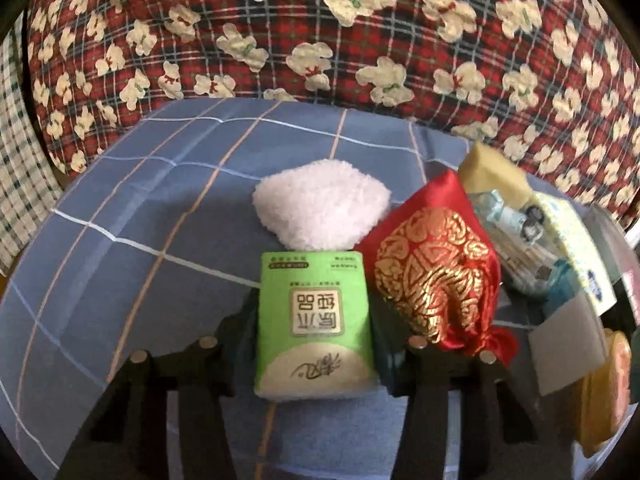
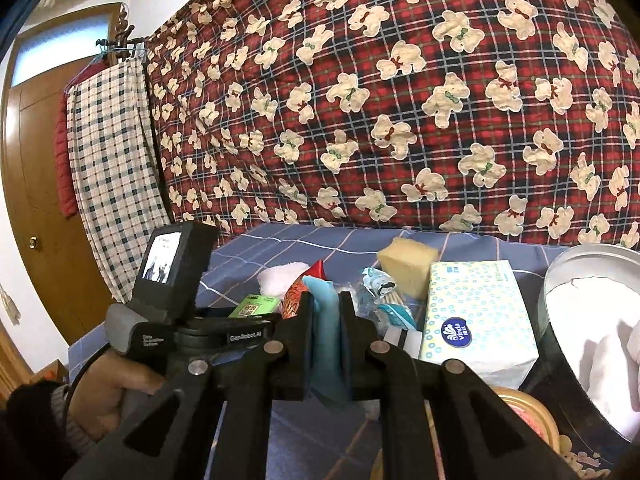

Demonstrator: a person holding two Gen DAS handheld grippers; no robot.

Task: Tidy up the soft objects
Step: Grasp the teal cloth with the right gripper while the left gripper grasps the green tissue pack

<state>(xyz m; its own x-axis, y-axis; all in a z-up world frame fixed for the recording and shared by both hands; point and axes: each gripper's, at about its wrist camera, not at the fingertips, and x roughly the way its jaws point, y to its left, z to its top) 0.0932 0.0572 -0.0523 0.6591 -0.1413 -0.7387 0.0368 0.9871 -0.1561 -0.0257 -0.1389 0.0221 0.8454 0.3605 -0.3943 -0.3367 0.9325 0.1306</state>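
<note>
left hand-held gripper: jaws drawn in around the green tissue pack, pads at its two long sides; whether they already press I cannot tell. The pack stands lengthwise between the fingers, which suits a side grip on a soft packet.
right hand-held gripper: clamped tight on a blue cloth, a thin fold pinched upright between the pads, raised clear of the surface, probably so the limp cloth hangs free for carrying.
white towel: just beyond the left gripper's tips, touching the pack's far end.
red pouch: right of the left gripper, leaning against the pack's side; it may be dragged along.
sponge: ahead and right of the right gripper, behind the tissue box.
round tin: far right of the right gripper, open; a likely place for the soft things.
</note>
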